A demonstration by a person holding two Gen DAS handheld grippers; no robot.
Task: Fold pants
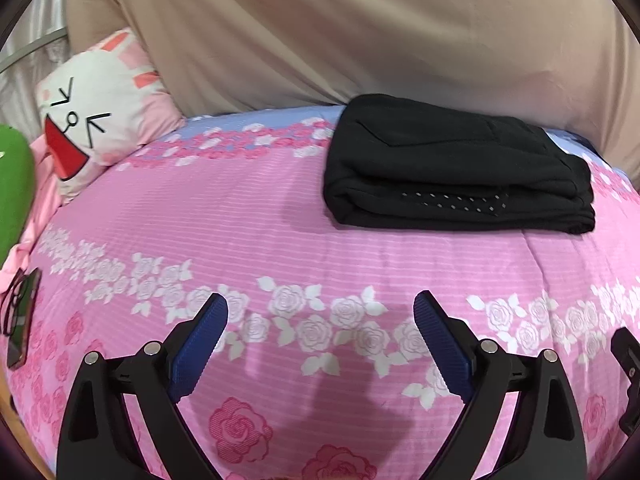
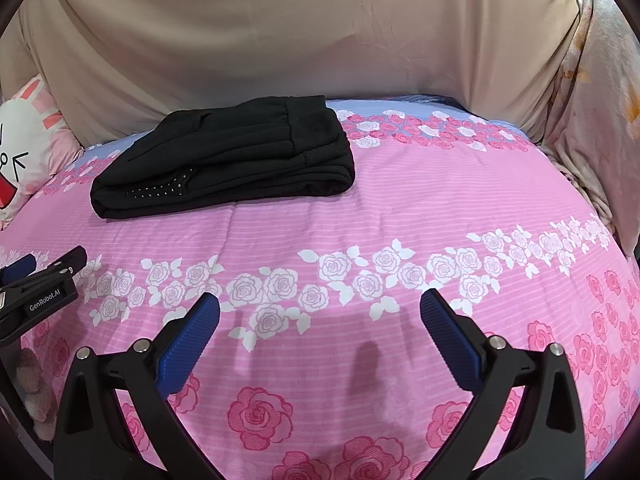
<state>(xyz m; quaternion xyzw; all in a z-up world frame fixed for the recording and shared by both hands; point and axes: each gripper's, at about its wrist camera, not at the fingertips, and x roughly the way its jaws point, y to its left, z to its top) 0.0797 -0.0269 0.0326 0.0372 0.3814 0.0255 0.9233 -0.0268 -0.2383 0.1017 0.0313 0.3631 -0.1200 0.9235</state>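
Black pants (image 1: 456, 164) lie folded into a thick rectangular stack on the pink flowered bedspread (image 1: 280, 220), toward its far side. In the right wrist view the same pants (image 2: 236, 160) sit at the upper left, waistband to the right. My left gripper (image 1: 320, 304) hovers over the spread well short of the pants, its blue pads wide apart with nothing between them. My right gripper (image 2: 320, 304) is likewise open and empty, nearer than the pants and to their right. The left gripper also shows at the left edge of the right wrist view (image 2: 48, 264).
A white and pink cartoon rabbit pillow (image 1: 96, 116) leans at the far left beside a green cushion (image 1: 14, 184). A beige sheet (image 1: 360, 32) hangs behind the bed. A phone (image 1: 20, 316) lies at the left edge. Pale patterned bedding (image 2: 592, 120) is piled at the right.
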